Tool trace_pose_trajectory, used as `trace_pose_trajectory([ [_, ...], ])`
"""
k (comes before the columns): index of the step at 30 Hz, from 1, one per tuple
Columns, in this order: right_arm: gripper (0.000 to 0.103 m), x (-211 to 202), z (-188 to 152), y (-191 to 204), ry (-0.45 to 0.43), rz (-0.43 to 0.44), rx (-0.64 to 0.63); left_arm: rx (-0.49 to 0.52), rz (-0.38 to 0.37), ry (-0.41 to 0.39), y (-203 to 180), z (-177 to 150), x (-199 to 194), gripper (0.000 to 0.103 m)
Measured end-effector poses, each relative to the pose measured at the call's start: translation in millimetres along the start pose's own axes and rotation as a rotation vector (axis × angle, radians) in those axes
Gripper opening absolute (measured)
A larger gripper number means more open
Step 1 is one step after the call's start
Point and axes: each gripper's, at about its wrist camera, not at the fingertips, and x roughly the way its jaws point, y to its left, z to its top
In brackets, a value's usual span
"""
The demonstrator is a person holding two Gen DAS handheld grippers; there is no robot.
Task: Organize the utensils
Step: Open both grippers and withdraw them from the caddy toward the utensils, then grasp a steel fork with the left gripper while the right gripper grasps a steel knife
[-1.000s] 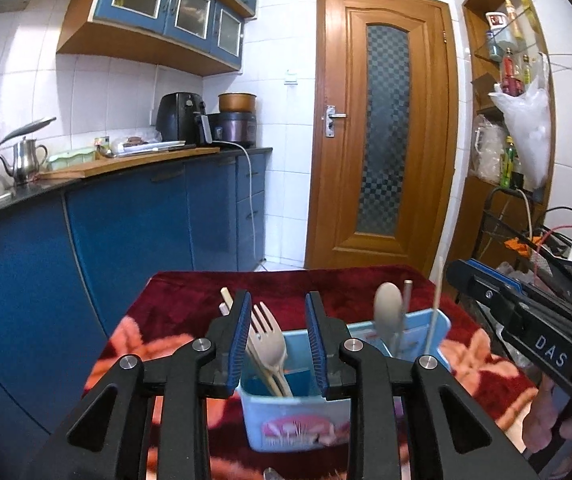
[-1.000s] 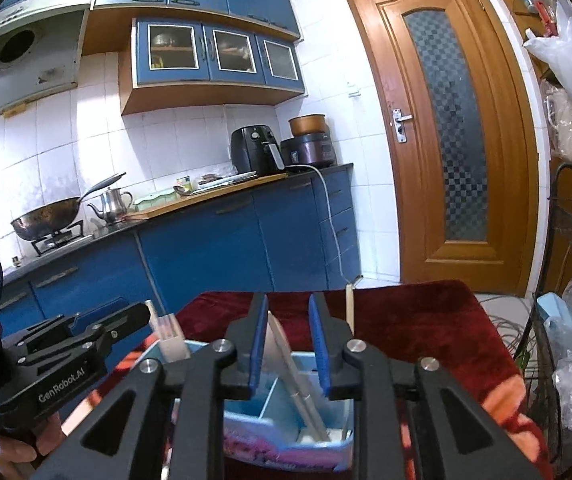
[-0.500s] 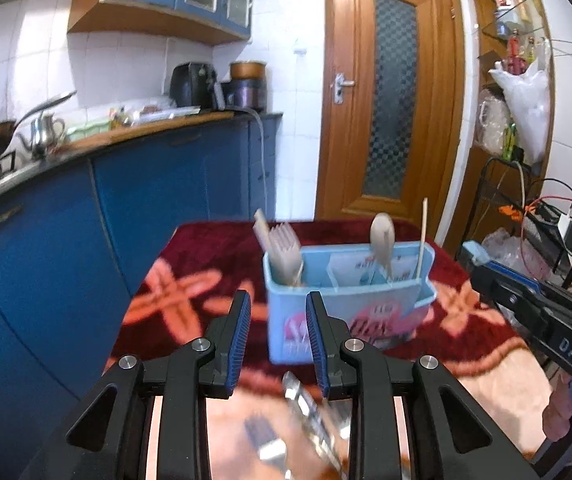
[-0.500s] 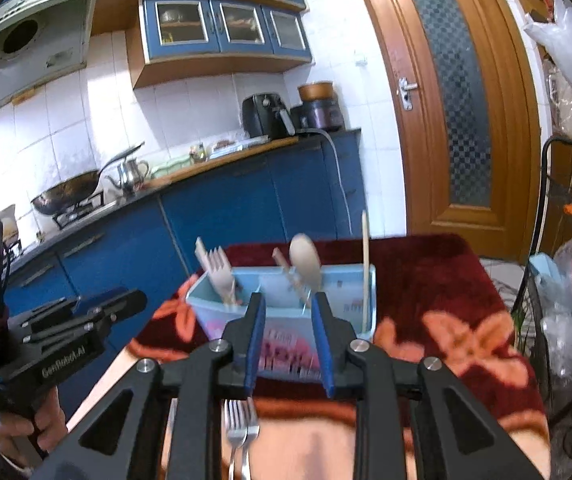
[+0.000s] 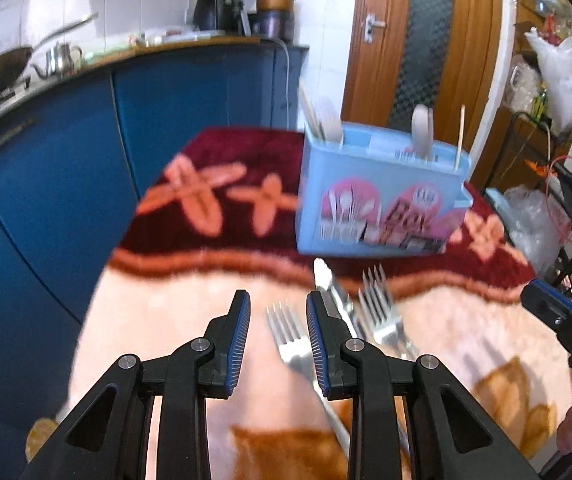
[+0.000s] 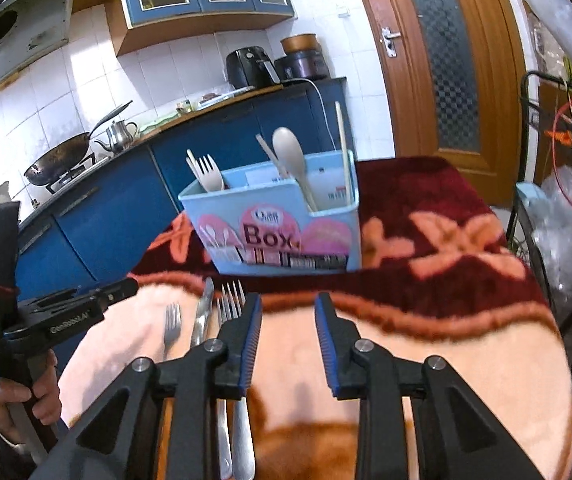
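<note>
Steel cutlery lies loose on the blanket just in front of the blue box [image 6: 277,220]: a small fork [image 5: 286,330], a knife [image 5: 328,284] and a pair of larger forks [image 5: 378,308]. Some pale utensils already stand in the box. The left gripper [image 5: 277,338] hangs partly open and empty, the small fork showing between its jaws but untouched. The right gripper [image 6: 288,344], also empty, is opening, offset to the side of the cutlery. This looks like the reach for the next piece; each needs to settle over a handle before closing.
</note>
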Motion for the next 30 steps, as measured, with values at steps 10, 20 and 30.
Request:
trace_pose_trajectory([
  [10, 0.033, 6.6, -20.0, -15.2, 0.049, -0.002, 0.052, -0.017, -0.054, 0.149, -7.9, -25.2, 29.8, 0.029],
  [20, 0.034, 12.6, -28.7, -26.5, 0.077, -0.002, 0.084, -0.021, -0.06, 0.209, -17.8, -31.6, 40.8, 0.027],
  [30, 0.034, 16.3, -32.4, -23.0, 0.101, 0.011, 0.079, -0.101, -0.104, 0.152, -3.8, -29.7, 40.3, 0.007],
])
